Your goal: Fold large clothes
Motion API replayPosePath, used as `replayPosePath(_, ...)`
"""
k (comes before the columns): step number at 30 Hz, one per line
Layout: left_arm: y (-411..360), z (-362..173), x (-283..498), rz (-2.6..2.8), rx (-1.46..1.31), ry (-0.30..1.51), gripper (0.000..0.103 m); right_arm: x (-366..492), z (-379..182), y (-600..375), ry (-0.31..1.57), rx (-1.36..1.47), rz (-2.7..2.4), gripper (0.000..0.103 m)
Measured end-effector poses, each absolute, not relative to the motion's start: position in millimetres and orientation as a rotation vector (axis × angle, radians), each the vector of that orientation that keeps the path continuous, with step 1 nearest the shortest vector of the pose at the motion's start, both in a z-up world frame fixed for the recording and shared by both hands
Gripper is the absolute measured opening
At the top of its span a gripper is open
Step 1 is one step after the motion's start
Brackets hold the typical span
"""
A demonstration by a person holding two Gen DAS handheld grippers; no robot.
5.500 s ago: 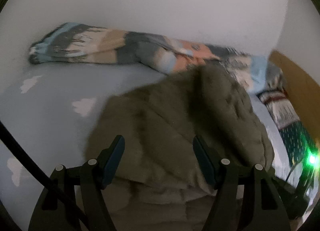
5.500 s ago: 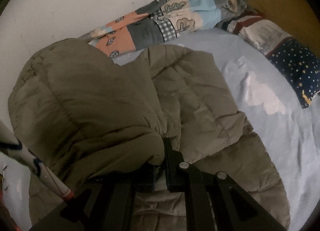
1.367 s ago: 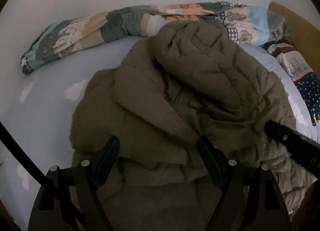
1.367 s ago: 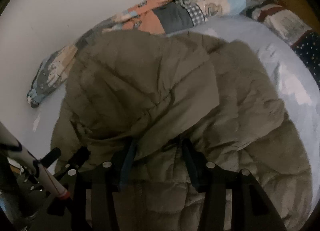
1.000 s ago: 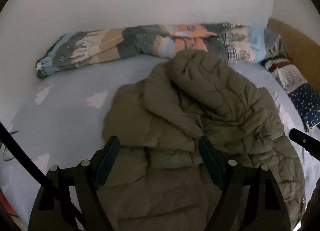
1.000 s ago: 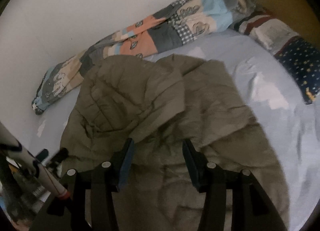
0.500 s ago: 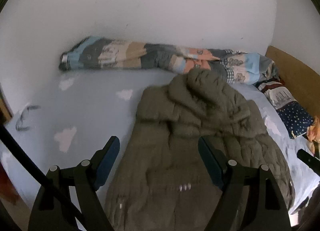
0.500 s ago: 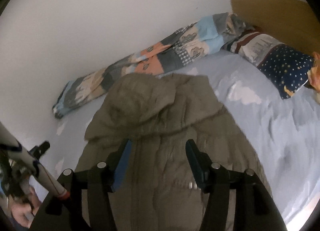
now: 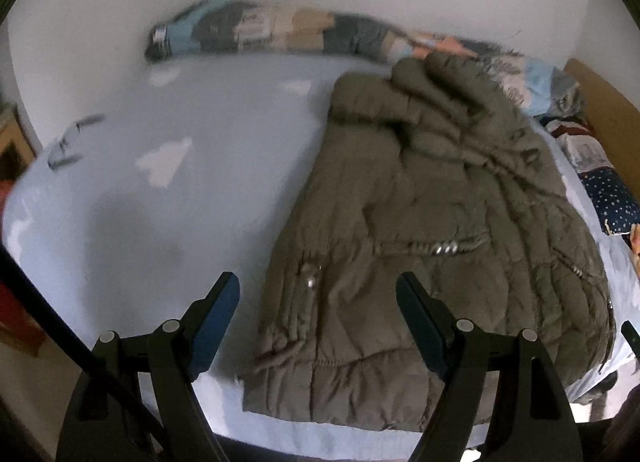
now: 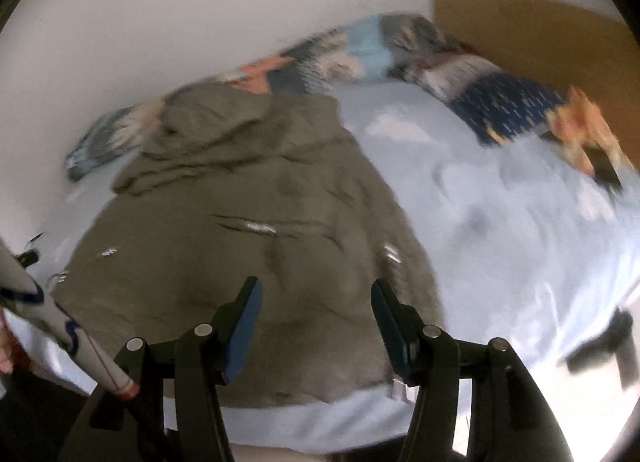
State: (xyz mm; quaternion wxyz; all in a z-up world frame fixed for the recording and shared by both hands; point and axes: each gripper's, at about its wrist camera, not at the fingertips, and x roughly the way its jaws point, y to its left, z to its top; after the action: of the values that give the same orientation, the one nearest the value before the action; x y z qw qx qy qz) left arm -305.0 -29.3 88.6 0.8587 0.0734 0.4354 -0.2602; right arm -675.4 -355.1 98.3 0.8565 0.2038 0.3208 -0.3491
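An olive-green quilted jacket [image 9: 432, 230] lies folded on the pale blue bed sheet [image 9: 192, 190], hood towards the wall and hem at the near edge. It also shows in the right wrist view [image 10: 248, 238]. My left gripper [image 9: 318, 290] is open and empty, held above the jacket's near left corner. My right gripper [image 10: 316, 294] is open and empty, held above the jacket's hem. Neither gripper touches the jacket.
A rolled patchwork blanket [image 9: 288, 32] lies along the white wall. A dark blue starred pillow [image 10: 508, 106] and an orange item [image 10: 580, 122] lie at the right by the wooden headboard [image 10: 540, 34]. The bed's near edge [image 9: 320, 436] is just below the grippers.
Both grippers have pulled back and up from the jacket, so the whole bed shows. Earlier the right gripper was shut on the jacket; now it is open. The jacket lies flatter.
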Motion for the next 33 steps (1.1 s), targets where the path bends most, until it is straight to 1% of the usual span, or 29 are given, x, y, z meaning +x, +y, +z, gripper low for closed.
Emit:
replayPosePath(3,-35,70,-302,-0.535,0.202,0.957,0.08,-685,92,-369,0.674,0.521,-0.769,0.061)
replayPosePath(7,-42,46,-300,-0.524,0.31,0.995,0.08,-673,87,-368,0.722,0.503,-0.756,0.061)
replayPosePath(10,-41,32,-300,-0.542,0.336,1.033,0.08,-658,75,-365,0.782,0.505,-0.726,0.061)
replayPosePath(14,-40,28,-303,-0.561,0.364,1.001,0.081,-645,56,-362,0.855,0.527,-0.705,0.061)
replayPosePath(18,-39,27,-303,-0.574,0.371,0.987,0.085,-633,43,-359,0.934,0.459,-0.72,0.062)
replayPosePath(20,-37,27,-301,-0.577,0.359,0.996,0.085,-631,41,-357,0.944,0.442,-0.717,0.067)
replayPosePath(23,-30,33,-299,-0.582,0.322,1.015,0.085,-630,40,-355,0.953,0.433,-0.719,0.069)
replayPosePath(27,-8,44,-297,-0.586,0.229,1.02,0.085,-631,45,-355,0.922,0.442,-0.717,0.07)
replayPosePath(31,25,44,-287,-0.539,0.1,1.062,0.085,-658,65,-373,0.778,0.545,-0.755,0.07)
replayPosePath(33,39,41,-279,-0.511,0.028,1.095,0.085,-668,69,-383,0.738,0.595,-0.778,0.07)
